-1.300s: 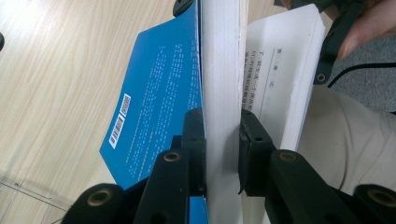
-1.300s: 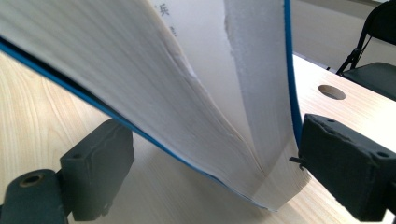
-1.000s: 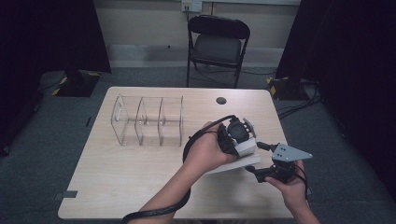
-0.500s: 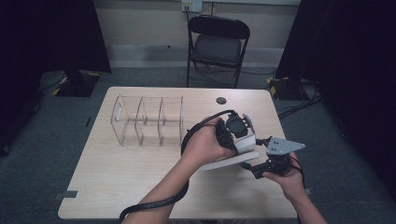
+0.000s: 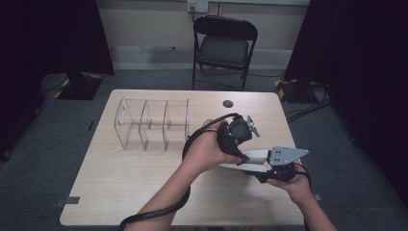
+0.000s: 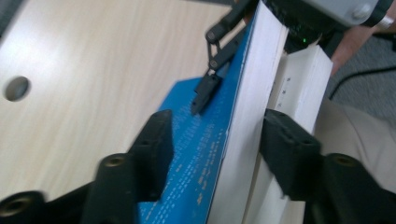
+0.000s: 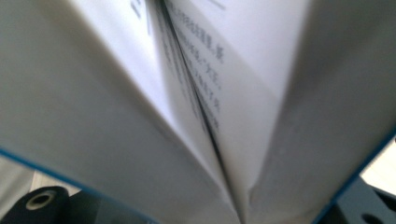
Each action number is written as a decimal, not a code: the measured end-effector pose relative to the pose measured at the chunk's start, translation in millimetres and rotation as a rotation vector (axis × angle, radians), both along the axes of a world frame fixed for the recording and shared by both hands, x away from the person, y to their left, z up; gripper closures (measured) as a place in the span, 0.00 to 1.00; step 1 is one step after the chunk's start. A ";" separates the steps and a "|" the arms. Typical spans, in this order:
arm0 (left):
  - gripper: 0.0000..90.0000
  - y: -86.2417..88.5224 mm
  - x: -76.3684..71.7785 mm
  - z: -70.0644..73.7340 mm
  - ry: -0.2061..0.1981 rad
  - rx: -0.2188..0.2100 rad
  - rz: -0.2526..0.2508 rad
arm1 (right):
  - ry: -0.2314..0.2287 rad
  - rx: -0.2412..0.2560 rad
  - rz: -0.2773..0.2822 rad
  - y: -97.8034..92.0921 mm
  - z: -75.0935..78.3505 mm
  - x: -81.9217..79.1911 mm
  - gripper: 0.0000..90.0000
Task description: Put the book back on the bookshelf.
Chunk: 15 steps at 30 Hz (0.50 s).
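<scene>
My left gripper (image 6: 215,154) straddles the book (image 6: 243,121), one jaw on the blue cover and the other on the page block; jaws look closed down on that front part of it. In the left gripper view the book stands on edge, fanned open at 1 o'clock, with a second block of pages splitting away to the right.

My right gripper (image 5: 276,171) sits at the book's other end, near the table (image 5: 120,183) edge at 4 o'clock in the high view. One thin jaw of it rests on the blue cover. Its own view is all pages at close range, gutter running 12 to 6; jaw gap hidden, so I can't tell its grip.

Book is right of table centre, low over the top. Clear rack (image 5: 151,124) at 10 o'clock from it, well apart. Bare wood to the left and front. Black disc (image 5: 227,103) at 12 o'clock. Folding chair (image 5: 223,45) beyond the far edge.
</scene>
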<state>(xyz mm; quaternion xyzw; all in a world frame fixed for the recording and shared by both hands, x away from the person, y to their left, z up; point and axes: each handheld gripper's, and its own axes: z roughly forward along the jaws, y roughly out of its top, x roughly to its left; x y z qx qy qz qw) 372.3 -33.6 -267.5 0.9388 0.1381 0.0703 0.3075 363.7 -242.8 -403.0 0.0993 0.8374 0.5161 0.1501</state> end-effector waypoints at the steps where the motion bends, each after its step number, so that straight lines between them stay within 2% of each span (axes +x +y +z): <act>1: 0.41 5.2 0.5 6.0 0.015 -0.049 0.024 | 0.018 0.012 -0.008 -1.0 0.4 1.6 0.58; 6: 0.33 14.0 1.8 15.1 0.019 -0.069 0.051 | 0.040 0.025 -0.015 -2.2 0.8 3.9 0.58; 8: 0.32 17.2 1.4 18.2 0.019 -0.095 0.050 | 0.053 0.033 -0.023 -2.7 1.1 4.9 0.58; 9: 0.30 18.6 0.6 19.6 0.011 -0.103 0.057 | 0.074 0.042 -0.033 -3.3 1.6 6.3 0.58; 10: 0.29 19.4 1.3 19.7 0.008 -0.094 0.057 | 0.078 0.045 -0.040 -3.4 2.1 6.9 0.58; 15: 0.25 24.2 4.1 16.5 0.025 -0.101 0.050 | 0.100 0.044 -0.042 -2.8 5.0 7.6 0.59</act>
